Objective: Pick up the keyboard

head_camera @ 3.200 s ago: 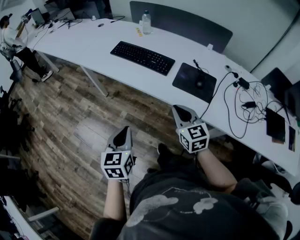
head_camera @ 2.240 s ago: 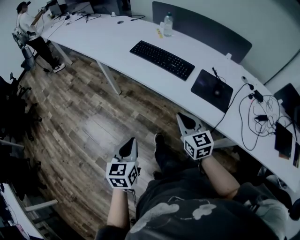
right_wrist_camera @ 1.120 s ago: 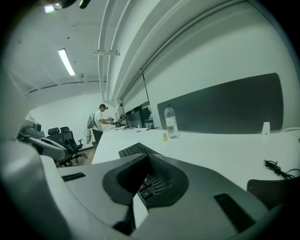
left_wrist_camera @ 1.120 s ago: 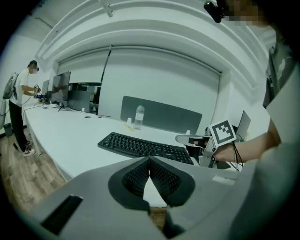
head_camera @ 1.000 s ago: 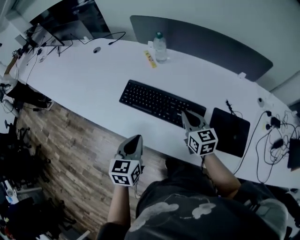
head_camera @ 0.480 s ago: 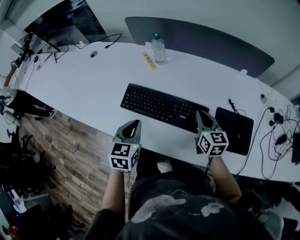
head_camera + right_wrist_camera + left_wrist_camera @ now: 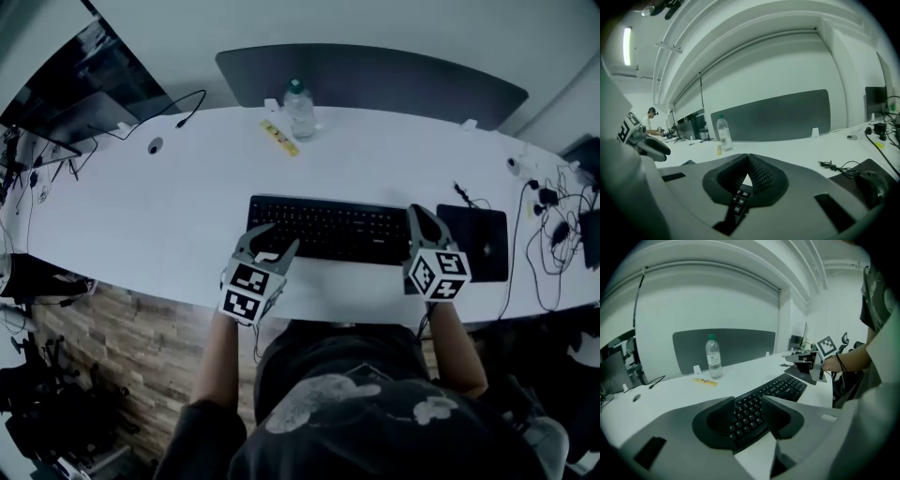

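Keyboard (image 7: pixel 323 228): black, full-size, flat on the white desk (image 7: pixel 141 216) near its front edge, directly before the person; long side parallel to that edge. Not lifted.

Left gripper (image 7: pixel 275 241): at the keyboard's left end, pointing downward. Jaws a little apart, having just been opening. In the left gripper view the left gripper (image 7: pixel 747 401) frames the keyboard's (image 7: pixel 780 386) near keys in the gap; the pads do not press on it.

Right gripper (image 7: pixel 414 208): at the keyboard's right end, between it and the mouse pad (image 7: pixel 459 234). In the right gripper view the right gripper (image 7: pixel 748 157) has its jaws closed tip to tip, nothing held; a few keys of the keyboard (image 7: pixel 739 201) show just below the tips. Whether it touches the keyboard cannot be told.

Mouse pad: dark, just right of the keyboard, with a mouse (image 7: pixel 487 250) on it.

Bottle (image 7: pixel 300 111): clear plastic, upright, at the desk's far edge, well apart from the keyboard.

Yellow strip (image 7: pixel 282 139): flat, just left of the bottle.

Cables (image 7: pixel 544 234): loose tangle at the desk's right end.

Divider (image 7: pixel 375 80): grey panel along the desk's far side.
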`<state>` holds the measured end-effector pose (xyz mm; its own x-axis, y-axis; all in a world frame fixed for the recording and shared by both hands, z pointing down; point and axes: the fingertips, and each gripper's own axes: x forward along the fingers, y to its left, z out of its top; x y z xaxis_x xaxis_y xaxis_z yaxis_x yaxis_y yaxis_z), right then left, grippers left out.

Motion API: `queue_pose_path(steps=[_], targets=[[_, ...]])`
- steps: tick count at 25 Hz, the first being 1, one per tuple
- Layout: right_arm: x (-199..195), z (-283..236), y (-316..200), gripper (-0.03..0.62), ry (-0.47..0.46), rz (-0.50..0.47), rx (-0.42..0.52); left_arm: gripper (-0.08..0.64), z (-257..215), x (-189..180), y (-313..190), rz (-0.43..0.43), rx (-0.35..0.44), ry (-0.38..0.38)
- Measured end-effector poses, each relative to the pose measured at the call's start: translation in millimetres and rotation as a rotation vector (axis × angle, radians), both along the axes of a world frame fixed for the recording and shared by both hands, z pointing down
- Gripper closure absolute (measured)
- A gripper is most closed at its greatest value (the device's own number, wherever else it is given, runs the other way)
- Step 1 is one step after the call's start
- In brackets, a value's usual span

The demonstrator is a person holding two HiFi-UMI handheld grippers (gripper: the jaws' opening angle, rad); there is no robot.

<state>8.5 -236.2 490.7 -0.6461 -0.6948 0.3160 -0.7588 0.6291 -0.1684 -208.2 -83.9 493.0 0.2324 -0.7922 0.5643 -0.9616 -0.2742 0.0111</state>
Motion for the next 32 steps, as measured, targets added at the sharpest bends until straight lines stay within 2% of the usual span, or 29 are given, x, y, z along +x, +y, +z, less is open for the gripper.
queue_pose_path(steps=[5,9,12,18,22,26,29,32], targets=[[-12.2,-1.2,1.6,0.591,0.029,0.058,-0.004,0.24,16.6,-7.3,-10.0,0.227,-0.081,-0.055],[-12.8,0.4,0.0,0.591,0.056,0.097,-0.005,0.139,35.7,-11.9,-6.2,0.408,-0.181,-0.125],[-13.0,-1.2,-3.5,0.591,0.069,0.125,-0.004,0.094,46.3,-18.2,-7.5,0.511,-0.229,-0.216],[-15.4,-0.3,-10.2,0.591,0.1,0.164,-0.02,0.009,77.4,-19.3,-9.4,0.682,-0.381,-0.324],[-18.7,3.9,-11.7,0.591,0.122,0.161,-0.022,-0.011,95.8,-21.7,-11.5,0.758,-0.46,-0.41],[-23.3,6.9,-11.3,0.591,0.135,0.155,-0.026,-0.018,105.2,-25.3,-20.0,0.787,-0.473,-0.462],[-22.4,10.0,-10.4,0.591,0.14,0.158,-0.032,-0.023,113.7,-26.8,-20.4,0.806,-0.501,-0.481],[-20.3,12.8,-9.8,0.591,0.146,0.159,-0.04,-0.025,117.1,-27.3,-21.2,0.817,-0.531,-0.469]])
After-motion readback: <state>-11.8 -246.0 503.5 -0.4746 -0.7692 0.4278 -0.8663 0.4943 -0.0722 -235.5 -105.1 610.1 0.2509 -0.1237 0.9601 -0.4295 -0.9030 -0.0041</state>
